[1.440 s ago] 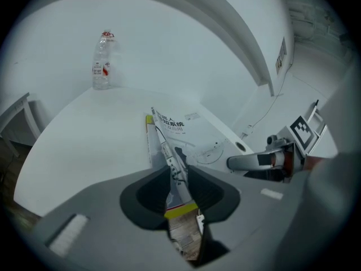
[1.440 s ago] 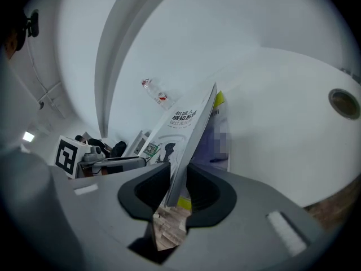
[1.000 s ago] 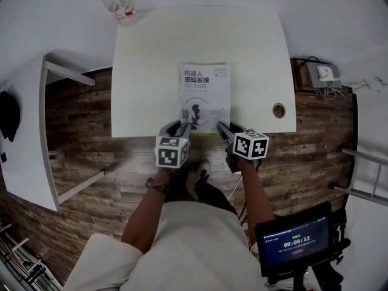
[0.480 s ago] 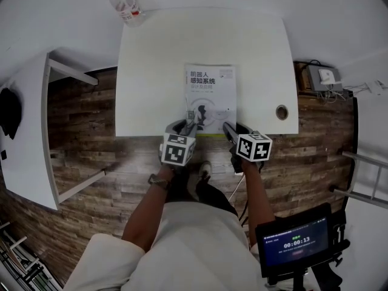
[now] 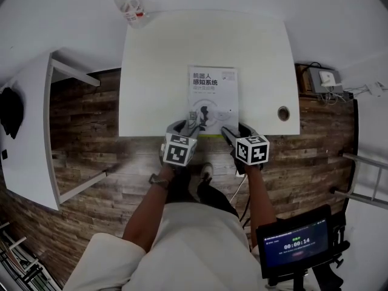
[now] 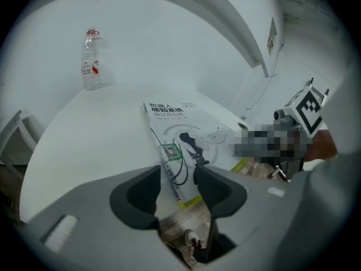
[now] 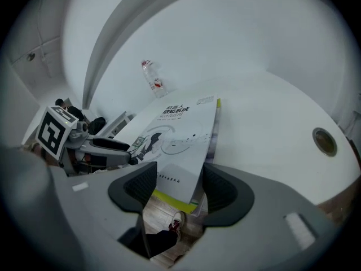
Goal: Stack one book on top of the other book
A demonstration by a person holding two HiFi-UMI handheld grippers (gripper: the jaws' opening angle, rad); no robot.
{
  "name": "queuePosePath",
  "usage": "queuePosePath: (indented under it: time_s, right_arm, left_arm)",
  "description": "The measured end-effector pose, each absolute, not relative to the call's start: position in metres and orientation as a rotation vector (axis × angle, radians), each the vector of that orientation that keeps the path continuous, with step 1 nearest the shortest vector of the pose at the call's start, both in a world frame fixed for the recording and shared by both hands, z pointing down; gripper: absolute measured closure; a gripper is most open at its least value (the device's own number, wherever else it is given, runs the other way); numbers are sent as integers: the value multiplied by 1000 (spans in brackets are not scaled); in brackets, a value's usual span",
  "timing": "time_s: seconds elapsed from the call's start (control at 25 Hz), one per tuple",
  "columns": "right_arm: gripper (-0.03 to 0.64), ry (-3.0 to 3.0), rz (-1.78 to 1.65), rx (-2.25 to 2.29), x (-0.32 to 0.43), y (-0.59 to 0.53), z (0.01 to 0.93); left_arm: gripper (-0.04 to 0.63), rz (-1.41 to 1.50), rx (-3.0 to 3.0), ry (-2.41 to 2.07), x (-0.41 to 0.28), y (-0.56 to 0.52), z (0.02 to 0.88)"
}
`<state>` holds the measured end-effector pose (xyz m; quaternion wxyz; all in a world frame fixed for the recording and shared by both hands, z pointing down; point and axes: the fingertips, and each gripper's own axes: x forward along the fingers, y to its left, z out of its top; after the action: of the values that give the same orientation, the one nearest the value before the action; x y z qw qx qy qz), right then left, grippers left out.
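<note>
A white-covered book (image 5: 213,99) lies on the white table (image 5: 157,71) near its front edge. It rests on a second book whose yellow-green edge (image 5: 209,136) peeks out at the front. My left gripper (image 5: 185,126) is at the stack's near-left corner. Its jaws are opening around the book's spine edge (image 6: 169,168), and the pads stand off it. My right gripper (image 5: 233,131) is at the near-right corner. Its jaws are opening wide, and the corner of the top book (image 7: 175,129) lies loose between them.
A plastic water bottle (image 5: 128,8) stands at the table's far-left corner. A round cable hole (image 5: 283,113) sits in the tabletop right of the books. A white side table (image 5: 24,132) is at the left, and a screen (image 5: 295,241) low at the right.
Both grippers have stayed at the stack's near corners, and their fingers now look a little wider apart. The books have not moved on the table.
</note>
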<state>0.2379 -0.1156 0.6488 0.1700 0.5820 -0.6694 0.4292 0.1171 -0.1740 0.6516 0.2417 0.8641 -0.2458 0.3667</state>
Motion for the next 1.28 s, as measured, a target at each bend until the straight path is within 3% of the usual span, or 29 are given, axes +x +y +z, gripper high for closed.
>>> queuePosePath:
  time_s: [0.48, 0.72, 0.84, 0.96, 1.16, 1.28]
  right_arm:
    - [359, -1894, 1241, 1725, 256, -109, 644]
    - [391, -1925, 1197, 1785, 253, -111, 622]
    - [420, -1995, 1200, 1826, 251, -117, 602]
    - [492, -2080, 1156, 1862, 249, -125, 578]
    - [613, -2198, 1082, 1948, 250, -137, 533]
    - [615, -2220, 976, 1964, 251, -145, 510]
  left_arm:
    - [380, 984, 2365, -690, 113, -177, 651]
    - [387, 955, 2395, -710, 105, -175, 638]
    - [483, 939, 2423, -756, 100, -182, 624]
    - [594, 891, 2455, -810, 95, -193, 603]
    - [595, 843, 2505, -851, 89, -206, 573]
    - [595, 811, 2561, -881, 90, -215, 552]
